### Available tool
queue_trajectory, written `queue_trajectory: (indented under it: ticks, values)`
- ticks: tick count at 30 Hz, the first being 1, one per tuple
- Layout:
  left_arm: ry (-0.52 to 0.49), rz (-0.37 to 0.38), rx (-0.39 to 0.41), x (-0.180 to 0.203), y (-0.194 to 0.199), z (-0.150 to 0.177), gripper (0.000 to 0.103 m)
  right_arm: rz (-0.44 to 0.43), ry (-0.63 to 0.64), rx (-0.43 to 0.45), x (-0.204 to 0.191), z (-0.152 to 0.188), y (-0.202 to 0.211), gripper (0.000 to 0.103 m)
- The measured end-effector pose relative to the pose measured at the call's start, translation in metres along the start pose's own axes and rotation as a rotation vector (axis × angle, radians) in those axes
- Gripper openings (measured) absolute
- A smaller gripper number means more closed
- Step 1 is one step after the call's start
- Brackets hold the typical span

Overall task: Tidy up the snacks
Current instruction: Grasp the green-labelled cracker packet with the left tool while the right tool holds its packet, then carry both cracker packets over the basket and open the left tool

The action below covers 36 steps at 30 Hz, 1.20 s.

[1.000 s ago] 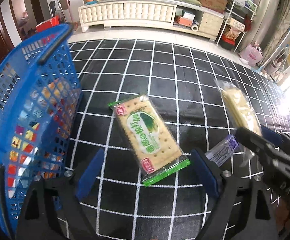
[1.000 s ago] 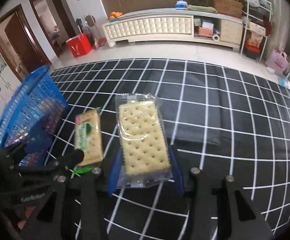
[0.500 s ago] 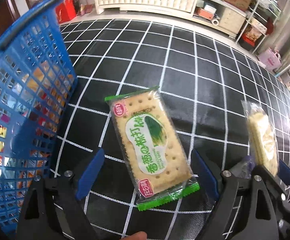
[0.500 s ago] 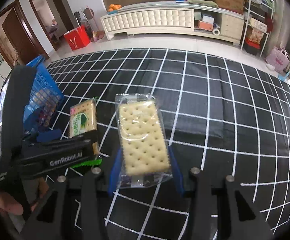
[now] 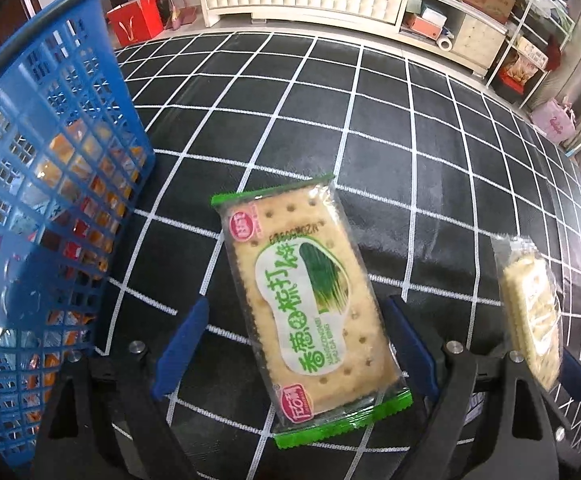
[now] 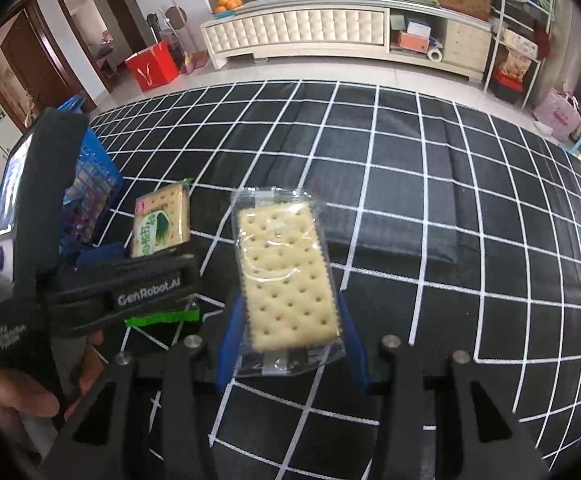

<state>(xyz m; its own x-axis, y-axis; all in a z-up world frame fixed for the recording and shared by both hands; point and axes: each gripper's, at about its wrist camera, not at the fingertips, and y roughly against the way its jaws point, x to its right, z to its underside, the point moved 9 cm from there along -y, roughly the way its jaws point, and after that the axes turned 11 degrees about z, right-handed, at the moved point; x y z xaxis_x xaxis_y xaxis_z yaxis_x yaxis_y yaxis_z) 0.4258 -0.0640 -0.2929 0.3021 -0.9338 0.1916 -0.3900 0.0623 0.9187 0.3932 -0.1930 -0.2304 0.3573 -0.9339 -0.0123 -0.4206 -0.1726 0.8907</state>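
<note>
Lower now, the spread left gripper (image 5: 294,344) straddles the green cracker pack (image 5: 310,312), long axis running upper left to lower right. Right gripper (image 6: 290,336) pinches the clear cracker pack (image 6: 286,280). At frame left, the blue basket (image 5: 30,160) holds colourful snacks.

A black grid mat (image 6: 410,200) covers the near floor. A cream cabinet (image 6: 298,32) lines the far wall, a wooden door (image 6: 18,60) far left, shelves (image 6: 518,48) far right.

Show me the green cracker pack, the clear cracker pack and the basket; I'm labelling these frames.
Green cracker pack (image 5: 310,304), left wrist view, on its printed label.
Clear cracker pack (image 6: 286,276), right wrist view, on the cracker face.
Basket (image 5: 62,168), left wrist view, on its mesh wall.
</note>
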Motion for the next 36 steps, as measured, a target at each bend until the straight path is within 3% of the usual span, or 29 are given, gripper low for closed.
queue_trajectory:
  ticks: [2, 4, 6, 8, 23, 31, 36]
  values:
    - [-0.004, 0.003, -0.004, 0.001, 0.0, 0.003, 0.086, 0.005, 0.005, -0.003, -0.001, 0.001, -0.001, 0.051]
    - [-0.012, 0.007, -0.005, 0.002, 0.001, 0.005, 0.078, 0.009, 0.007, -0.008, -0.002, 0.002, -0.003, 0.051]
    - [-0.025, 0.013, -0.007, 0.005, 0.004, 0.006, 0.058, 0.012, 0.008, -0.007, -0.002, 0.001, -0.003, 0.051]
    - [-0.033, 0.018, -0.011, 0.008, 0.005, 0.007, 0.055, 0.011, 0.008, -0.007, -0.003, 0.001, -0.003, 0.051]
    - [-0.121, 0.066, 0.007, 0.002, 0.035, 0.037, 0.054, 0.033, 0.027, 0.007, -0.006, 0.001, 0.006, 0.051]
    - [-0.214, 0.12, 0.111, 0.001, 0.098, 0.056, 0.054, 0.023, 0.004, 0.075, -0.027, -0.008, 0.048, 0.051]
    - [-0.24, 0.155, 0.18, -0.017, 0.145, 0.063, 0.054, 0.014, -0.01, 0.095, -0.05, 0.004, 0.081, 0.051]
